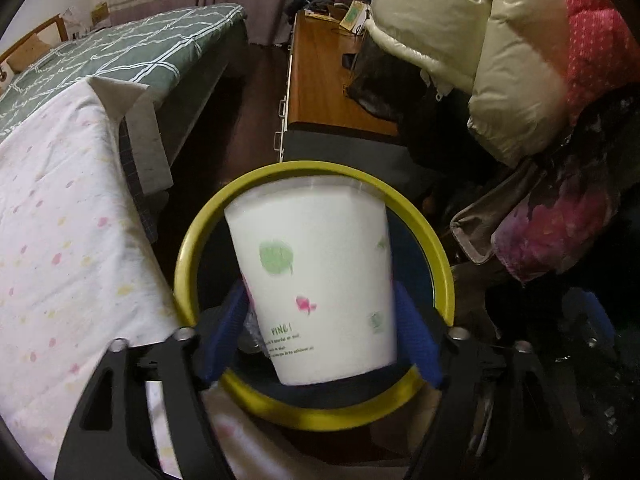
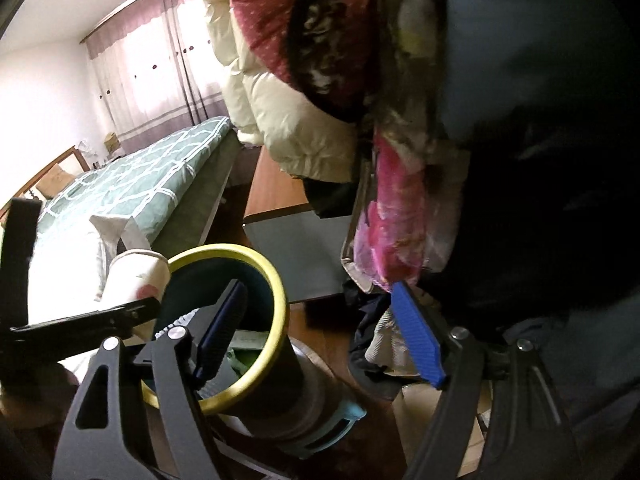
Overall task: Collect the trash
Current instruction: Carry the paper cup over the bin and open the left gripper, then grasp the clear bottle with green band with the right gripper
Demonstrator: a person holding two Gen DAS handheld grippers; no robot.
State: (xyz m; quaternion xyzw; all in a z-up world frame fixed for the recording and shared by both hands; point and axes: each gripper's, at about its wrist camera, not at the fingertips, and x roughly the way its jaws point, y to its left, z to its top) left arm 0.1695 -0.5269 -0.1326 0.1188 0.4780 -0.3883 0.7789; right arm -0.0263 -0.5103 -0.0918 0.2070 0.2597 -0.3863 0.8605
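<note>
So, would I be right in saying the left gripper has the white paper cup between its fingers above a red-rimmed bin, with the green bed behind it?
Not quite: the bin has a yellow rim, not a red one. The left wrist view shows the paper cup between the fingers of the left gripper above it, with the green bed behind.

A white paper cup (image 1: 320, 292) printed with green and pink blots and small green lettering hangs tilted, mouth away from the left wrist camera, over the open mouth of a bin (image 1: 188, 256) with a yellow-green rim and dark inside. Some scraps lie in the bin.
</note>
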